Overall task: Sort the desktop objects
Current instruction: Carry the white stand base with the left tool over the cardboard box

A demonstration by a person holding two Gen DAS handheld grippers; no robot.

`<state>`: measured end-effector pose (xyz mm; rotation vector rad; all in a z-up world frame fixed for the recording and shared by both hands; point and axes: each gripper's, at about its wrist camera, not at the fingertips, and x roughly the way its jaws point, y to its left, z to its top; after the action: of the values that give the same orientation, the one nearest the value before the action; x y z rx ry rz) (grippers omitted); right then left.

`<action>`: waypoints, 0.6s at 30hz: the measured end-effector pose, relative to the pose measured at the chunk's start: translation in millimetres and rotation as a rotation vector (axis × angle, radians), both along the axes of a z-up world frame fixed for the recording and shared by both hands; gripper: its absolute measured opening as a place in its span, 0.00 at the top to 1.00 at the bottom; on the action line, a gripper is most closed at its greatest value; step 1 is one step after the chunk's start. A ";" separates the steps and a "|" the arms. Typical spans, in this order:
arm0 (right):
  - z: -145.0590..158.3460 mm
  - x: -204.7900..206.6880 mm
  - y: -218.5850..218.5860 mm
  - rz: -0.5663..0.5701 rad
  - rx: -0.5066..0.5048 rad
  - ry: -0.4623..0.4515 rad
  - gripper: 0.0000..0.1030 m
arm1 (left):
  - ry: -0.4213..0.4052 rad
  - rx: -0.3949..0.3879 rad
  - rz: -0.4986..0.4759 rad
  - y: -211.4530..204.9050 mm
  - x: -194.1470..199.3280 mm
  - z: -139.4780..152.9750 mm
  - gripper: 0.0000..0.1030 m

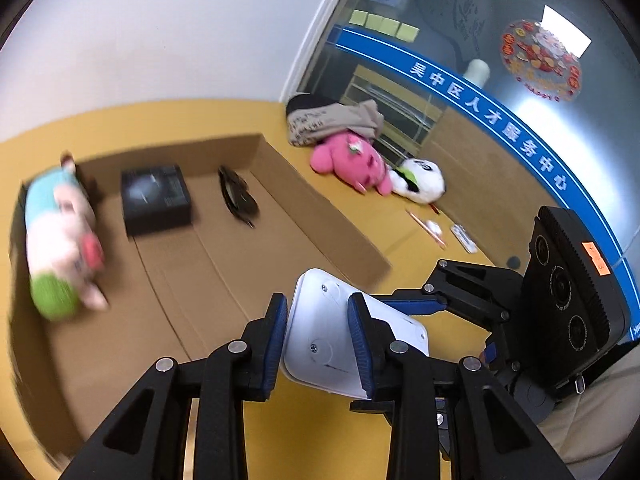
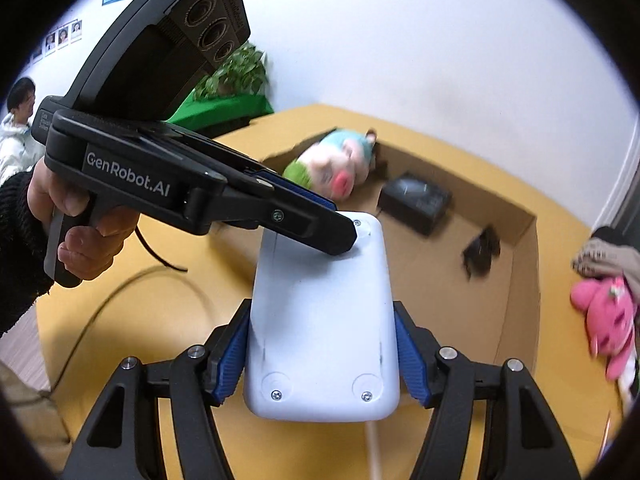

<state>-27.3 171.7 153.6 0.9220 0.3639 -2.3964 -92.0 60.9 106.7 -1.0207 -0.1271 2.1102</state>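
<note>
Two grippers: both are clamping one white rounded plastic device (image 2: 320, 320), its screwed underside facing the cameras, above the yellow tabletop (image 1: 320, 432).
Left gripper (image 1: 318, 340): its blue-padded jaws, narrowly parted, are pinching the device's thin end at lower centre of the left wrist view; in the right wrist view it is reaching in from the upper left, gripped by a person's hand (image 2: 76, 224) in a black knit sleeve.
Right gripper (image 2: 320, 360): its jaws, roughly half open, are pressing the device's two long sides at lower centre of the right wrist view.
White cable (image 2: 374, 448): it is hanging from the device's near end.
Brown cardboard tray (image 1: 320, 216): it is lying beyond the device, filling the middle of both views.
Tray contents: a blurred pastel plush pig (image 1: 60, 240) is lying at left, a black square box (image 1: 156, 200) just right of it, a dark flat object (image 1: 238, 196) further right, too blurred to identify.
Far right of left wrist view: a pink plush toy (image 1: 352, 164) is touching a white plush toy (image 1: 420, 180), behind a pencil (image 1: 426, 228).
</note>
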 end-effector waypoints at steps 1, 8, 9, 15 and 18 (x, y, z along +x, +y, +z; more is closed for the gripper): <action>4.0 -13.6 -0.2 0.002 -0.010 -0.006 0.37 | -0.001 -0.007 0.003 -2.6 -10.1 1.8 0.69; 1.7 -95.4 -5.3 0.007 -0.052 -0.092 0.37 | -0.067 -0.055 0.049 -12.4 -89.0 -9.4 0.69; -4.0 -108.7 -7.4 -0.001 -0.065 -0.119 0.37 | -0.088 -0.058 0.058 -14.1 -99.4 -15.2 0.69; -45.7 -173.2 -19.6 -0.057 -0.124 -0.289 0.37 | -0.231 -0.114 0.130 -23.0 -152.5 -61.0 0.70; -67.8 -199.9 -25.5 -0.086 -0.122 -0.365 0.37 | -0.312 -0.129 0.169 -25.5 -171.4 -84.1 0.70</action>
<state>-227.2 146.2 85.8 1.3094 0.0400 -2.2336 -263.3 35.4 22.6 -1.4581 -0.2398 2.1160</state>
